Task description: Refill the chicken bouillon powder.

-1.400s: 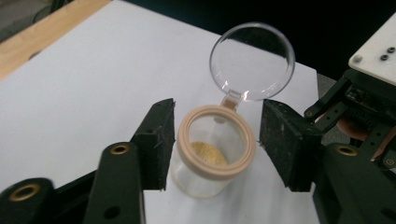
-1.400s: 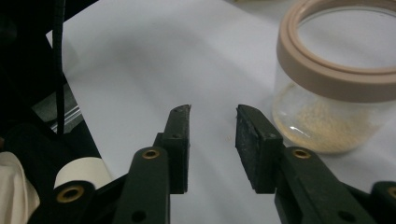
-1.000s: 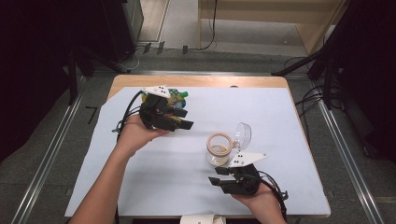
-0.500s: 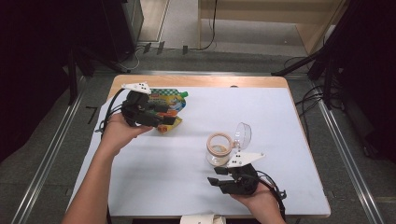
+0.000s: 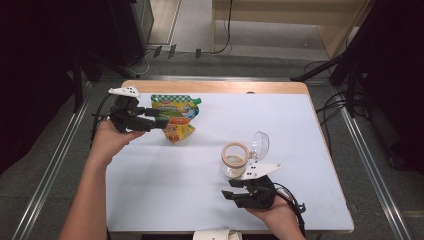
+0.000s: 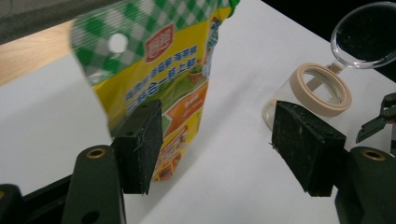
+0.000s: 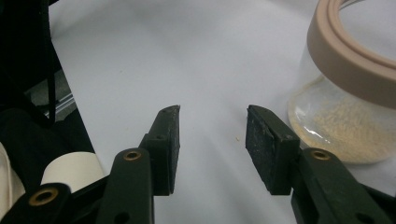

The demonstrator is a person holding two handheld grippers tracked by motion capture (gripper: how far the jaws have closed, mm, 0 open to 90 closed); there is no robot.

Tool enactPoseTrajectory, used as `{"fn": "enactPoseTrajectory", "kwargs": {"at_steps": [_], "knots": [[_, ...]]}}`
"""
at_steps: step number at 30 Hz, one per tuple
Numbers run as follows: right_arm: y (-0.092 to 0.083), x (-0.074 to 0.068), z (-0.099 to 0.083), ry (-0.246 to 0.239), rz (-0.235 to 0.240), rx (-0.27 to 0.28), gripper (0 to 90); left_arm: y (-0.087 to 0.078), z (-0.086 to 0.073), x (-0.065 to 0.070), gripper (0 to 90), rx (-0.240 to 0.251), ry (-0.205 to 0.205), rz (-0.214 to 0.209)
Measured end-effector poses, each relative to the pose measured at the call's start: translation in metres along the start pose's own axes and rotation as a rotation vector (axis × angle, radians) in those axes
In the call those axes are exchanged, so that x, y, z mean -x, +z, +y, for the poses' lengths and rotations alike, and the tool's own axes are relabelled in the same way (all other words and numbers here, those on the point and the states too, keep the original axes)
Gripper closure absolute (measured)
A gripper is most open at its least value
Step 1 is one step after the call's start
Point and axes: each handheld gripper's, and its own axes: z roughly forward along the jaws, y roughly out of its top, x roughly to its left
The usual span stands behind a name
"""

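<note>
A yellow and green checked spout pouch (image 5: 176, 116) sits at the far left of the white table. My left gripper (image 5: 157, 117) is at its left edge, open. In the left gripper view the pouch (image 6: 159, 70) rises just behind the left jaw, and the wide gap of the gripper (image 6: 219, 140) holds mostly bare table. A clear jar (image 5: 233, 160) with a beige rim and a flipped-up lid (image 5: 260, 145) stands mid-right, with pale powder in its bottom (image 7: 345, 126). My right gripper (image 5: 231, 189) is just in front of the jar, open (image 7: 215, 135) and holding nothing.
The white mat (image 5: 210, 210) covers a wooden table whose bare far edge (image 5: 225, 86) shows at the back. A white roll (image 7: 70, 172) sits at the table's near edge. Dark stands and cables ring the table on the floor.
My left gripper has drawn back to the left, uncovering the pouch, which stays on the table. The right gripper and the jar have not moved.
</note>
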Motion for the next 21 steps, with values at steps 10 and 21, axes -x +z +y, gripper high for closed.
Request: {"fn": "enactPoseTrajectory", "kwargs": {"at_steps": [10, 21], "knots": [[0.001, -0.001, 0.0, -0.014, 0.009, 0.001, 55.9, 0.0, -0.012, -0.023, 34.6, -0.011, -0.033, 0.081], [0.007, -0.004, 0.001, -0.033, 0.017, -0.003, 55.8, 0.031, -0.008, -0.036, 40.2, 0.011, -0.077, 0.04]]}}
